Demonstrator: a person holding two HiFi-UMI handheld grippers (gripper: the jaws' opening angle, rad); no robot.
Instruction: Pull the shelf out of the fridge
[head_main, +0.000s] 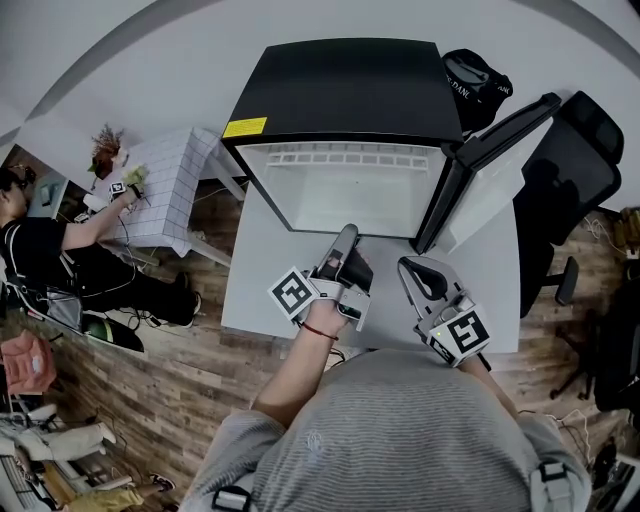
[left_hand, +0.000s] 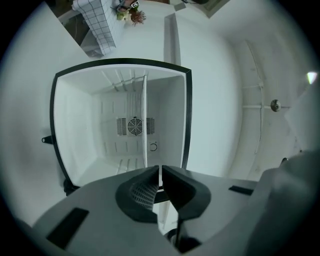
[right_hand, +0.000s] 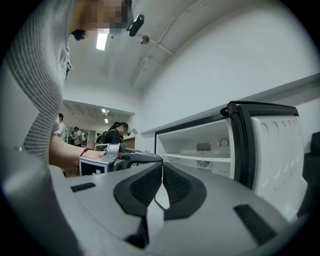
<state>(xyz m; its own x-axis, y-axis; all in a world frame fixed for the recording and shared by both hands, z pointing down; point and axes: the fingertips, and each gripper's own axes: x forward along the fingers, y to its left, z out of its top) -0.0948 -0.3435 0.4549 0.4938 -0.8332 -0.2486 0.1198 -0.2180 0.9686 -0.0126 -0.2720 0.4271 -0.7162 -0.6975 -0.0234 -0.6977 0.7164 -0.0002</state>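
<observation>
A black mini fridge (head_main: 340, 90) stands on the white table (head_main: 260, 290) with its door (head_main: 490, 150) swung open to the right. Inside, a thin white shelf (right_hand: 200, 157) spans the white cavity; in the left gripper view, which is rolled sideways, the shelf (left_hand: 145, 120) shows as an upright line. My left gripper (head_main: 347, 235) sits just in front of the fridge opening, pointing in, jaws shut and empty (left_hand: 160, 172), short of the shelf. My right gripper (head_main: 405, 266) hangs lower right near the door, also shut on nothing (right_hand: 162, 167).
A black office chair (head_main: 580, 160) stands right of the table, and a black bag (head_main: 475, 80) sits behind the fridge. At the far left a person (head_main: 60, 250) sits at a small table with a grid cloth (head_main: 170, 185). The floor is wood.
</observation>
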